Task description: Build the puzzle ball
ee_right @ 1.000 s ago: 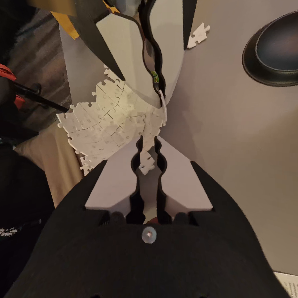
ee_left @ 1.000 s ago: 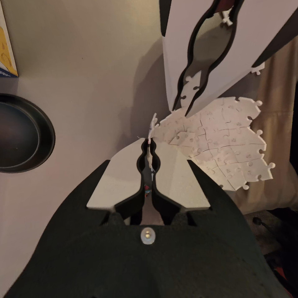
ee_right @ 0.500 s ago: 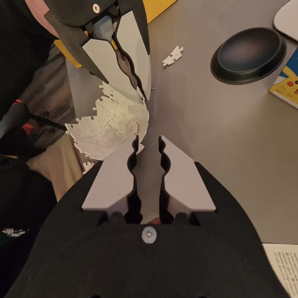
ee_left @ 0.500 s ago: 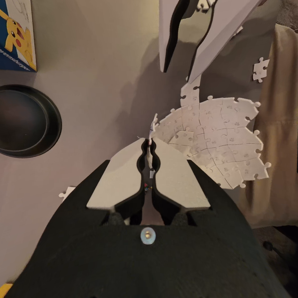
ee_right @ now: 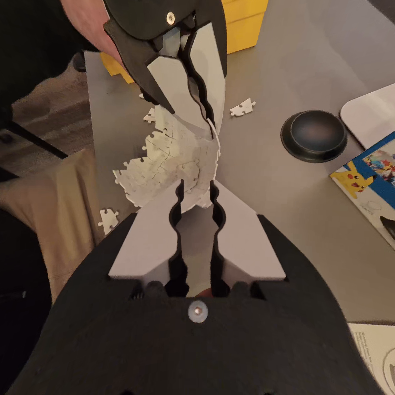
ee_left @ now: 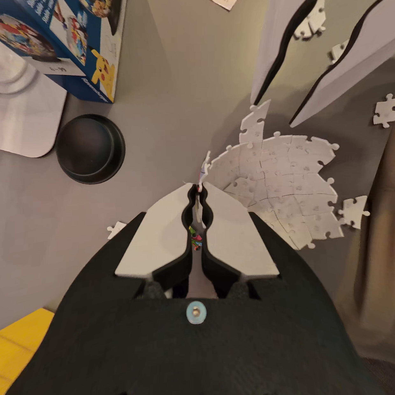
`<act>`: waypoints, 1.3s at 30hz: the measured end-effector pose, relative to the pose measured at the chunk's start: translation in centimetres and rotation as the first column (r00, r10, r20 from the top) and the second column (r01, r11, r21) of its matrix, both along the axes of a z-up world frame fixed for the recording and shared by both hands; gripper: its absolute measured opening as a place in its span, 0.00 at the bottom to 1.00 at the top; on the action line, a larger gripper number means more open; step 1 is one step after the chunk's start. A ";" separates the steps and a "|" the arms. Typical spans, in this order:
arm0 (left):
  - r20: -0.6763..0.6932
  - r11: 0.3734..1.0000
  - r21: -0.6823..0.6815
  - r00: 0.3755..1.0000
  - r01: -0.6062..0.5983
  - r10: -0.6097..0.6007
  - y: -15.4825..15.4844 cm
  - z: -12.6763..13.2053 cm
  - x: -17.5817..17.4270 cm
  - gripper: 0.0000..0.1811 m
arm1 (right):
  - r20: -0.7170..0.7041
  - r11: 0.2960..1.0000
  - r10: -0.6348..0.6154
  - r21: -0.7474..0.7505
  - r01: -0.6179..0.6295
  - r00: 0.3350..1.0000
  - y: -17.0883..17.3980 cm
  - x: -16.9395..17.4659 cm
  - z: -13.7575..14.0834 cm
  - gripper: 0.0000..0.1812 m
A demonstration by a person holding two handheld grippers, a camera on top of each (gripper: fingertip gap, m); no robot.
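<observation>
A curved, part-built white puzzle ball shell [ee_left: 277, 188] hangs above the grey table [ee_left: 181, 96]. My left gripper [ee_left: 197, 188] is shut on the shell's left edge and holds it up. One piece [ee_left: 254, 126] sticks up from the shell's top rim. My right gripper [ee_left: 273, 113] is open and empty just above that piece. In the right wrist view my right gripper [ee_right: 196, 183] is open in front of the shell [ee_right: 171, 162], not touching it. The left gripper [ee_right: 211, 132] pinches the shell's far edge.
Loose white pieces lie on the table [ee_left: 384, 111], [ee_left: 352, 210], [ee_left: 115, 228], [ee_right: 242, 108], [ee_right: 109, 220]. A black round stand [ee_left: 90, 151], the blue puzzle box [ee_left: 64, 42], a white pad [ee_left: 25, 119] and a yellow box [ee_right: 241, 25] stand around. Beige cloth [ee_left: 374, 256] lies past the table's edge. About 7 cm separates my left fingertips from my right.
My right gripper let go of the piece it held at the shell's rim, opened and drew back. The piece stays joined to the shell. My left gripper keeps its hold.
</observation>
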State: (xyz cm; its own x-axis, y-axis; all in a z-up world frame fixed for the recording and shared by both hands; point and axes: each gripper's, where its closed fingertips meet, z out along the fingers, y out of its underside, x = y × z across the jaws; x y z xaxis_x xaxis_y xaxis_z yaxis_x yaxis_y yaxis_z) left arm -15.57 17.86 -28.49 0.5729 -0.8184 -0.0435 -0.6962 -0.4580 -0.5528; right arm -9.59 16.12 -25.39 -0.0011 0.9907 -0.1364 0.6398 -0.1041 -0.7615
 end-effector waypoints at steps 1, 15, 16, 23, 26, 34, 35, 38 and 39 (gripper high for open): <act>0.005 1.000 0.026 1.000 -0.014 0.014 0.2 0.2 0.0 0.01 | -0.015 1.000 -0.012 -0.004 0.012 1.000 0.1 -0.1 0.2 0.13; -0.082 0.744 0.665 0.982 -0.071 0.167 2.5 7.6 0.0 0.01 | -0.123 0.979 -0.201 0.002 0.203 0.972 3.7 3.0 1.5 0.14; -0.097 0.698 0.713 0.978 -0.063 0.186 2.5 8.5 0.0 0.01 | -0.122 0.978 -0.208 0.001 0.210 0.970 3.8 3.2 1.4 0.14; -0.124 0.353 0.936 0.944 0.008 0.306 2.3 14.0 0.5 0.01 | -0.156 0.964 -0.262 -0.002 0.265 0.952 4.5 4.5 2.0 0.14; -0.129 0.281 0.959 0.936 0.034 0.327 2.5 14.9 0.7 0.01 | -0.164 0.958 -0.284 -0.007 0.287 0.945 4.7 5.1 1.9 0.13; -0.124 0.248 0.968 0.937 0.042 0.325 4.2 14.9 1.3 0.01 | -0.165 0.947 -0.320 -0.019 0.322 0.933 5.2 5.8 1.4 0.14; -0.117 0.235 0.971 0.940 0.040 0.322 4.3 15.4 1.5 0.01 | -0.160 0.948 -0.318 -0.026 0.318 0.934 5.1 5.8 1.2 0.14; -0.119 0.169 0.983 0.939 0.067 0.323 4.3 17.5 2.3 0.01 | -0.157 0.950 -0.312 -0.057 0.307 0.937 4.7 5.4 0.9 0.14; -0.115 0.146 0.987 0.939 0.070 0.324 4.4 18.2 2.5 0.01 | -0.158 0.949 -0.315 -0.074 0.307 0.936 4.6 5.3 0.9 0.14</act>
